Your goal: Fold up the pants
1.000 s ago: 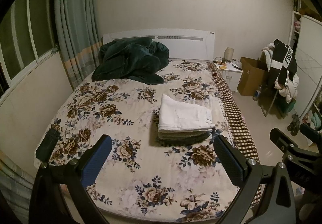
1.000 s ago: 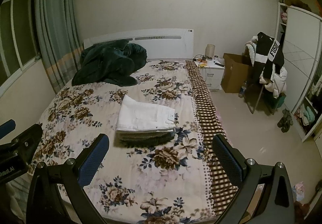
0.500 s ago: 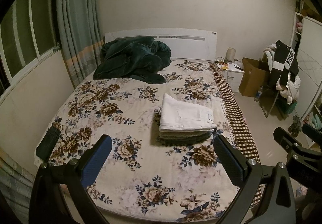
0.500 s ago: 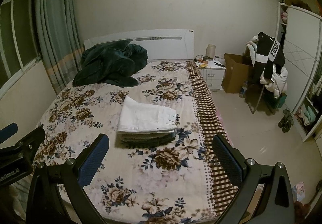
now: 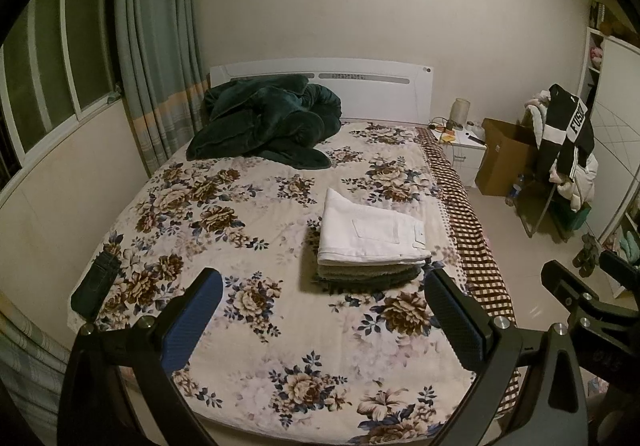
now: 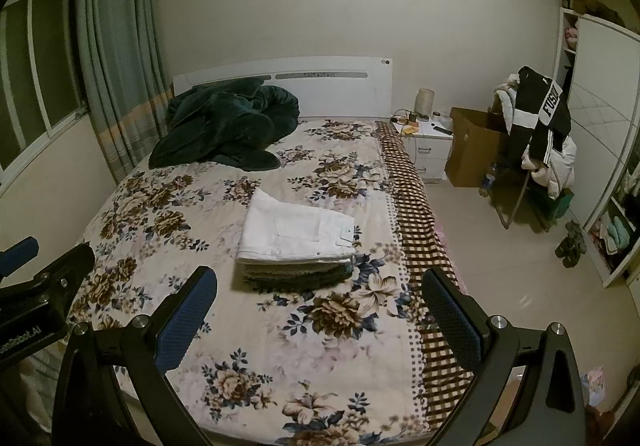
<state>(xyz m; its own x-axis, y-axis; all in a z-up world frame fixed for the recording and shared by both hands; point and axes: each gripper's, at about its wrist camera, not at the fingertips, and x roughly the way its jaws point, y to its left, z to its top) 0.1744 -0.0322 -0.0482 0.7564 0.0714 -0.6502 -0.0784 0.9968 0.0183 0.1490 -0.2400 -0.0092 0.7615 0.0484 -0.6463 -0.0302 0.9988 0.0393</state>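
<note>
Pants [image 5: 370,234], white, folded, lie on top of a stack of folded clothes [image 5: 366,273] on bed [image 5: 248,310], right of centre (near checkered edge). L gripper [image 5: 324,320] above foot of bed, fingers wide apart, holding nothing. R gripper [image 6: 320,316] likewise: wide apart, nothing held. Green blanket [image 5: 266,121] bunched by headboard.

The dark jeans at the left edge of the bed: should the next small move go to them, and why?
Probably yes: reach the left gripper toward the dark jeans. Both grippers hang open and empty above the bed, the white pants already lie folded on the stack, and the jeans seem the only piece left.
</note>
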